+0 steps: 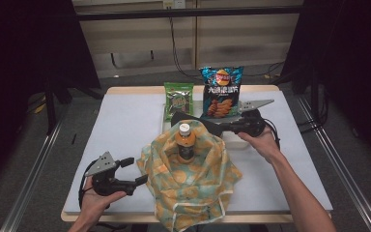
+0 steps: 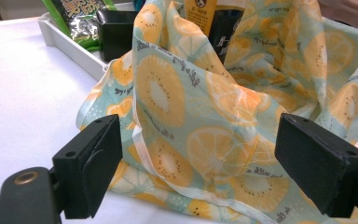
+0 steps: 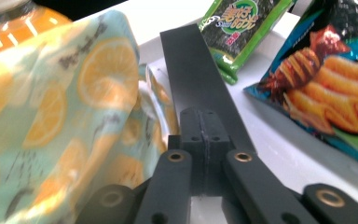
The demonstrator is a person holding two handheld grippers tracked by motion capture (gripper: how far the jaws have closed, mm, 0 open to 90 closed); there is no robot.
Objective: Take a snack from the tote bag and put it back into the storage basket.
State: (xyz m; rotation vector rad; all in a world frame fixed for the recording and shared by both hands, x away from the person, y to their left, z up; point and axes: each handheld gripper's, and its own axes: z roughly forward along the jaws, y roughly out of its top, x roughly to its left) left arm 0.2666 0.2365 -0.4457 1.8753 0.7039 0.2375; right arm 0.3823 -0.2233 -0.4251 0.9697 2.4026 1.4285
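Note:
A lemon-print cloth bag [image 1: 193, 179] stands open at the table's front middle, with an orange drink bottle [image 1: 185, 142] upright inside it. My left gripper [image 1: 137, 170] is at the bag's left side, open. In the left gripper view the bag's hem [image 2: 168, 177] lies between the wide jaws of this gripper [image 2: 198, 172], and the pads do not press it. My right gripper [image 1: 212, 124] comes in from the right behind the bag, its jaws [image 3: 200, 135] shut together. A flat black box [image 3: 191, 70] lies just past its tips; I cannot tell whether they touch.
A blue chips bag [image 1: 221, 94] and a green seaweed pack [image 1: 178, 99] stand at the back in a white tray [image 2: 70, 44]. The white table [image 1: 125, 125] has bare room to the left and right of the bag.

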